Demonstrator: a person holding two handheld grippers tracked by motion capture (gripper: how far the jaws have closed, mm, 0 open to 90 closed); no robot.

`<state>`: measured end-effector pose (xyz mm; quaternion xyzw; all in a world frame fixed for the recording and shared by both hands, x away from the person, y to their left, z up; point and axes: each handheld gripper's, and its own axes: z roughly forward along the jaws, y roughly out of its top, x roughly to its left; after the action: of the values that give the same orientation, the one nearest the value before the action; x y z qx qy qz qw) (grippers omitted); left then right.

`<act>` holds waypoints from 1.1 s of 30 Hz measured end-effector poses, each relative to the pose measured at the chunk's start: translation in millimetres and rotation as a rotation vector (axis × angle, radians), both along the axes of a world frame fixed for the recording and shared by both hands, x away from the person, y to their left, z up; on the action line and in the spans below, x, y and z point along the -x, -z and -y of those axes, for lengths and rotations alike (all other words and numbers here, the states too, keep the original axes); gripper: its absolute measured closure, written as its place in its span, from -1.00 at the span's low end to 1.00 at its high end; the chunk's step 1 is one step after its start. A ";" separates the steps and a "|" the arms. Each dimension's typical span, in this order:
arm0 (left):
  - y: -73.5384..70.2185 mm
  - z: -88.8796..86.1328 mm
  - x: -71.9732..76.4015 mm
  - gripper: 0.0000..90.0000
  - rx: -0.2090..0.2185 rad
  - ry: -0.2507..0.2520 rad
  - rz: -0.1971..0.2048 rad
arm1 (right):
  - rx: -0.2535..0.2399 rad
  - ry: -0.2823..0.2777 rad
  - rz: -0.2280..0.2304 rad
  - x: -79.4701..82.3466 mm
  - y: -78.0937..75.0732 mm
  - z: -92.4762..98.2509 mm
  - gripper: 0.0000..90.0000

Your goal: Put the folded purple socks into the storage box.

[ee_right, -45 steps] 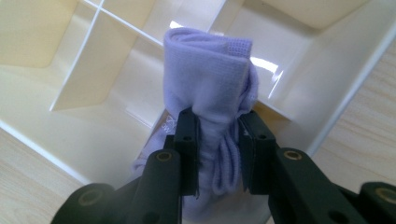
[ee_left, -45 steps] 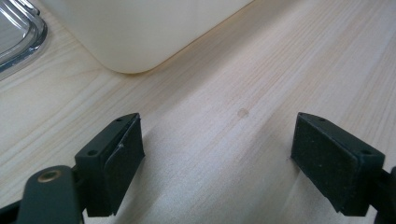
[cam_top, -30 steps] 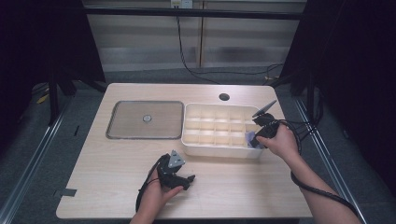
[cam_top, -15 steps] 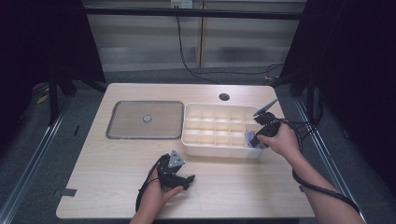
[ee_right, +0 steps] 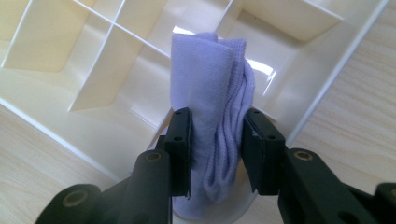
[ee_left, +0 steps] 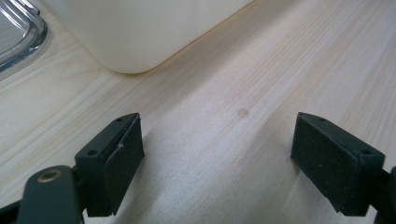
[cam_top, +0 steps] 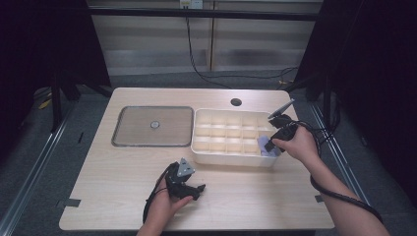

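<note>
A rolled lavender cloth (ee_right: 210, 70) stands upright in the near right corner compartment of a cream divided box (ee_right: 327, 70). My right gripper (ee_right: 217, 126) reaches down into that compartment with the cloth between its pads. Both pads still touch the cloth, though the jaws have just been opening. In the high view the right gripper (cam_top: 268, 145) is at the box's (cam_top: 231, 157) right end, with the cloth (cam_top: 269, 151) just under it. My left gripper (cam_top: 199, 189) rests low over the table in front of the box, open. Bare wood lies between the left gripper's (ee_left: 219, 154) pads.
A flat clear lid (cam_top: 152, 125) with a small centre knob lies on the table left of the box, its edge (ee_left: 18, 32) showing in the left gripper view. A round cable hole (cam_top: 236, 102) sits near the table's far edge. Cables trail from both grippers.
</note>
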<state>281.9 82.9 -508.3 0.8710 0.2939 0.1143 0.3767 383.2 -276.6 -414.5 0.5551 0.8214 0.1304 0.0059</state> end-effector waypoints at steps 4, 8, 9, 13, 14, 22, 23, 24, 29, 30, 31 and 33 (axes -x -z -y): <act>0.0 -0.1 0.0 -0.64 -0.001 0.000 0.000 | -0.002 -0.005 0.000 -0.5 -2.2 0.0 0.41; 0.0 0.0 0.0 -0.64 0.001 -0.001 0.000 | -0.002 -0.003 0.000 -1.1 -5.1 0.1 0.35; 0.0 0.0 0.0 -0.64 0.001 0.000 0.000 | -0.005 -0.004 -0.001 -1.3 -5.7 0.3 0.33; 0.0 0.0 0.0 -0.64 0.001 0.000 0.000 | -0.007 -0.007 0.005 -1.5 -8.8 0.8 0.33; 0.0 0.0 0.0 -0.64 0.001 -0.001 0.000 | -0.008 -0.007 0.007 -1.5 -9.8 1.1 0.32; 0.1 0.1 0.0 -0.64 0.001 -0.001 0.000 | 0.004 -0.016 0.014 -2.6 -20.6 0.6 0.32; 0.0 0.0 0.0 -0.64 0.001 -0.001 0.000 | 0.008 -0.017 0.013 -2.8 -21.4 0.0 0.32; 0.0 0.0 0.0 -0.64 0.000 0.000 0.000 | 0.007 -0.018 0.013 -3.2 -22.4 -0.5 0.32; 0.2 0.4 0.2 -0.64 0.006 -0.004 -0.001 | 0.019 -0.032 0.014 -5.3 -28.2 -2.7 0.32; 0.3 0.4 0.2 -0.64 0.006 -0.005 -0.001 | 0.015 -0.032 0.015 -5.8 -28.9 -3.1 0.32; 0.3 0.4 0.2 -0.64 0.006 -0.005 -0.001 | 0.019 -0.036 0.016 -6.4 -30.1 -3.2 0.32; 0.2 0.4 0.1 -0.64 0.005 -0.004 0.001 | 0.022 -0.037 0.016 -7.9 -32.7 -3.4 0.33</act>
<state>281.7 82.6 -508.6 0.8694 0.2956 0.1146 0.3790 391.2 -273.2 -381.9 0.5388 0.8328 0.1261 0.0162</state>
